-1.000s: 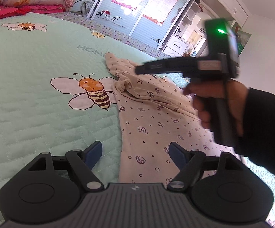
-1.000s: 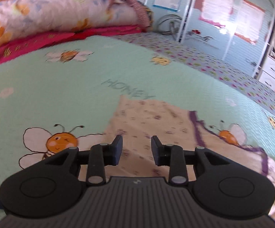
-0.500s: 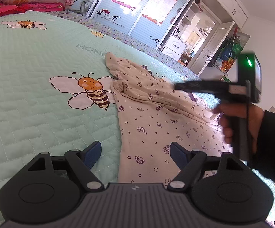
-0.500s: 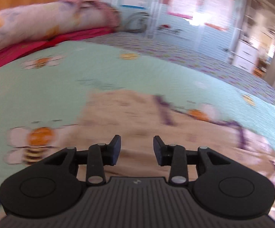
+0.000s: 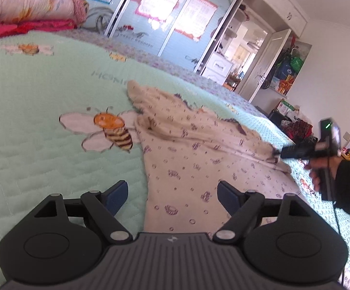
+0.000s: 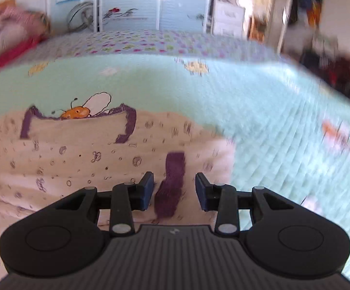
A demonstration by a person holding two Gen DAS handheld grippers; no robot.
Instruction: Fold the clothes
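Observation:
A cream garment with small purple prints [image 5: 187, 159] lies spread on the mint-green quilt [image 5: 42, 145]. My left gripper [image 5: 172, 193] is open above its near hem, one blue pad over the quilt and one over the cloth. In the left wrist view my right gripper [image 5: 277, 154], held by a hand in a dark sleeve, points at the garment's right side. In the right wrist view the right gripper [image 6: 175, 188] is open, with a purple cuff [image 6: 172, 183] lying between its pads. The purple neckline [image 6: 83, 118] shows farther off.
The quilt carries bee pictures [image 5: 107, 130]. Rolled bedding and a red blanket [image 5: 22, 12] are piled at the head of the bed. The bed's far edge drops toward wardrobe doors [image 5: 165, 17] and clutter on the floor [image 5: 295, 125] at the right.
The right gripper swept to the right across the garment and lower, from above the sleeve area to its right cuff. The left gripper stayed nearly still and open.

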